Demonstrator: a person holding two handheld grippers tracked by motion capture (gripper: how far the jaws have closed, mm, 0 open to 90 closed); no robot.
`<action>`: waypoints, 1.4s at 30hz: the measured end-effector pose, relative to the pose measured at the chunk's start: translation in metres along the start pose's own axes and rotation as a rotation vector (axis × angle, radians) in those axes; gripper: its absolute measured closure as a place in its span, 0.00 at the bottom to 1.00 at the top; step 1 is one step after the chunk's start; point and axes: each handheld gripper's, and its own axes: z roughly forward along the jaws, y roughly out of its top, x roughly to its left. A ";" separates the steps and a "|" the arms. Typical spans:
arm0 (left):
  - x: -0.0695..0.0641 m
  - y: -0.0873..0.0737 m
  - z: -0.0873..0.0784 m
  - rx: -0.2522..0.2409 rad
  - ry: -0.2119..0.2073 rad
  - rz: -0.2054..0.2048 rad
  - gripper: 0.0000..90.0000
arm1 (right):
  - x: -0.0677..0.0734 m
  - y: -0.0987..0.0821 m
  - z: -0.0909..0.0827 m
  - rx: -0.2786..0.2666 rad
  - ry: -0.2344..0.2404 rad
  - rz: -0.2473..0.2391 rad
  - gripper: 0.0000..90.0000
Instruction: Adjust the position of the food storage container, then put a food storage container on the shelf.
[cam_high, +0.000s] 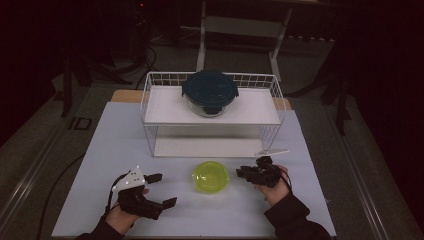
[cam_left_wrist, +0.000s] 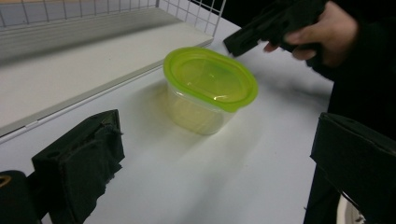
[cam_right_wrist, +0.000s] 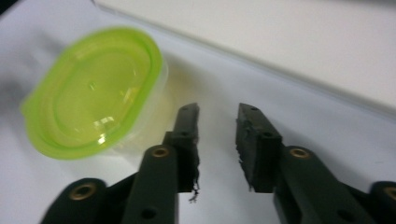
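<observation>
green-lidded tub (cam_high: 211, 176) stands on the tabletop (cam_high: 100, 150) near the front edge, about midway between the two side edges and just in front of the wire rack (cam_high: 150, 107). its lid is on and nothing touches it. the right gripper (cam_high: 248, 171) sits just right of the tub, held in a hand (cam_high: 272, 189), tips pointing toward the tub; in the right gripper view the jaws stand a little apart with bare tabletop between them, the tub (cam_right_wrist: 93, 91) just beside the left jaw, not touched. the left gripper (cam_high: 162, 189) lies toward the front left corner, well apart from the tub; in the left gripper view its jaws are wide apart, holding nothing, with the tub (cam_left_wrist: 210, 88) ahead between them. a dark-lidded bowl (cam_high: 210, 92) sits on the rack's top shelf, toward the back edge.
</observation>
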 end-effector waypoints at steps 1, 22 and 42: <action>0.000 0.001 0.001 0.004 0.001 -0.003 0.02 | -0.001 0.002 -0.006 -0.019 0.001 0.005 0.70; 0.000 0.043 0.028 0.030 -0.042 -0.156 0.00 | 0.015 0.032 -0.029 -0.159 0.156 -0.053 0.16; 0.031 0.014 0.078 0.185 -0.115 -0.634 0.37 | 0.005 0.028 0.027 0.085 0.239 0.198 0.55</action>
